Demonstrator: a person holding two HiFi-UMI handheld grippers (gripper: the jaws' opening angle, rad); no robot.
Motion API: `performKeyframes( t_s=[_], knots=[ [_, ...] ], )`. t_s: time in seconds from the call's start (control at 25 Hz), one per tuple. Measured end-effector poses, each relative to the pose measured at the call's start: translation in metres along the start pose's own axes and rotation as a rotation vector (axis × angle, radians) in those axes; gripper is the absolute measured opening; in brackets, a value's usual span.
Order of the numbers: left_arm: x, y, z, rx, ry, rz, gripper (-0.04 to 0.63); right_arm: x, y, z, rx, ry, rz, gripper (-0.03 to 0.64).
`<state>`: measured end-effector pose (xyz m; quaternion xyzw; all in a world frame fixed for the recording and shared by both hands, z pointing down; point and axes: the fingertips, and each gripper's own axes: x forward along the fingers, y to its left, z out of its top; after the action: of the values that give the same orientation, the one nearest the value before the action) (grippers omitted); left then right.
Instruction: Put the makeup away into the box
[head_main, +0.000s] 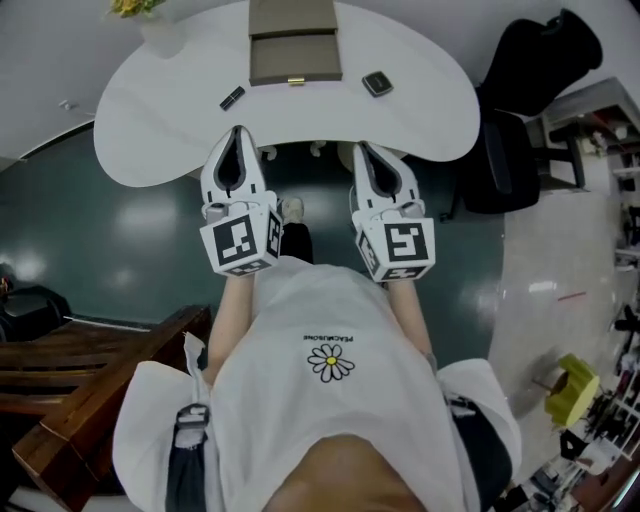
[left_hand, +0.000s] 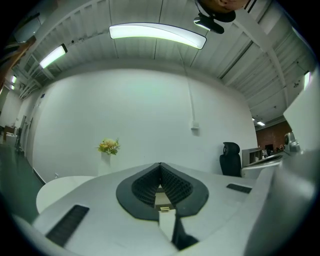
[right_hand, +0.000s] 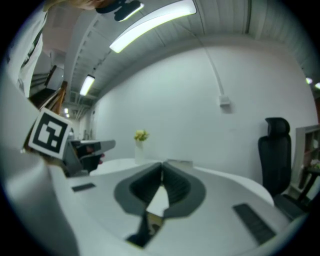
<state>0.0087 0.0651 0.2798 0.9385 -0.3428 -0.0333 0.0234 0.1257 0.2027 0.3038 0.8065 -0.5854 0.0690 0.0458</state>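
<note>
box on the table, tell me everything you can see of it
The box is a flat, grey-brown rectangle with its lid open behind it and a small gold clasp on the near edge. It sits at the far middle of the white table, and nothing else touches it.

The white table (head_main: 300, 115) is bare in front of the box (head_main: 295, 58); a black tube (head_main: 232, 97) lies left of the box, a dark compact (head_main: 377, 83) right, a vase (head_main: 158, 35) farther left.
</note>
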Motion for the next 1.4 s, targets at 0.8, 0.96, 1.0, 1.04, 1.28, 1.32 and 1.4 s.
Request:
performKeyframes(
  t_s=[0.8, 0.96, 1.0, 1.04, 1.28, 1.32, 1.4],
  knots=[
    [0.168, 0.057, -0.014, 0.004, 0.044, -0.092, 0.02, 0.17, -0.021, 0.003, 0.035, 0.125, -0.026, 0.031],
    [0.175, 0.049, -0.027, -0.006, 0.077, -0.09, 0.02, 0.189, -0.016, 0.004, 0.027, 0.134, 0.062, 0.031],
    [0.179, 0.046, -0.03, -0.009, 0.081, -0.085, 0.02, 0.194, -0.017, 0.005, 0.035, 0.128, 0.078, 0.031],
    [0.183, 0.044, -0.032, -0.01, 0.083, -0.082, 0.02, 0.199, -0.018, 0.008, 0.052, 0.119, 0.09, 0.031],
    [0.202, 0.039, -0.039, -0.021, 0.097, -0.063, 0.02, 0.219, -0.03, 0.011, 0.126, 0.128, 0.11, 0.031],
    [0.205, 0.038, -0.039, -0.028, 0.097, -0.06, 0.02, 0.22, -0.033, 0.009, 0.118, 0.132, 0.109, 0.031],
    [0.211, 0.036, -0.036, -0.028, 0.089, -0.057, 0.02, 0.22, -0.035, 0.007, 0.105, 0.133, 0.117, 0.031]
  ],
)
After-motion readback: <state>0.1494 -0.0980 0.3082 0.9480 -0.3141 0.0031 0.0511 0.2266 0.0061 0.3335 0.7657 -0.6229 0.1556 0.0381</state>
